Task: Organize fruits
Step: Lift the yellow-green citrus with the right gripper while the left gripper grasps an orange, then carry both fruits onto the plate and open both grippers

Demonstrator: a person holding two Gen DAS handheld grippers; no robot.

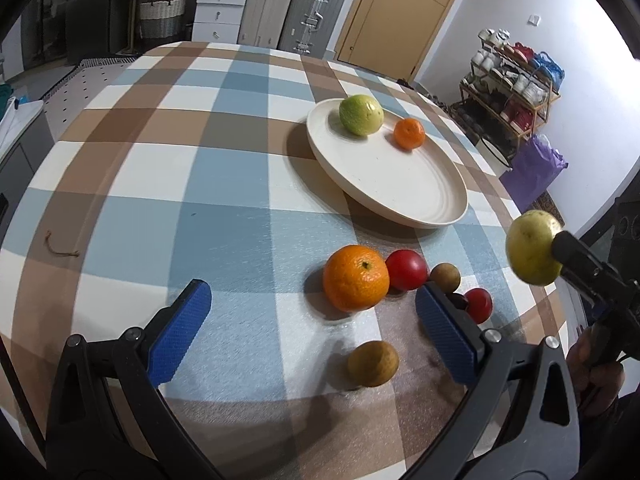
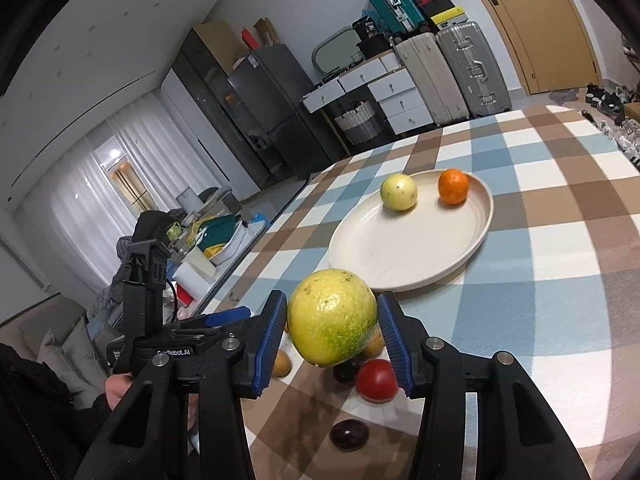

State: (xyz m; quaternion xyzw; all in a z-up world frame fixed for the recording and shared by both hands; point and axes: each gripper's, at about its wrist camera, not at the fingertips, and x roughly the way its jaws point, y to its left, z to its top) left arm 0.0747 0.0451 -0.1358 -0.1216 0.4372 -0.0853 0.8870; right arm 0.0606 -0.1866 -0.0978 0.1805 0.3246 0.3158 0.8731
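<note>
Placement called for care: the right gripper [image 2: 332,330], jaws clamped on the yellow-green fruit [image 2: 331,317], needed lowering onto the plate's [image 2: 400,258] bare near side, while the left gripper [image 1: 312,324] hung open-jawed.

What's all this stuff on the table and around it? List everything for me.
Plate: one, cream, on the checked tablecloth.
Green-yellow fruit: one, on the plate.
Small orange: one, on the plate.
Large orange: one, on the cloth.
Red fruits: two, beside the large orange.
Brown fruits: two visible, near the gripper.
Held fruit: one, yellow-green, above the table.
Suitcases: two by the door.
Left gripper: open, empty.
Right gripper: clamps the held fruit.
</note>
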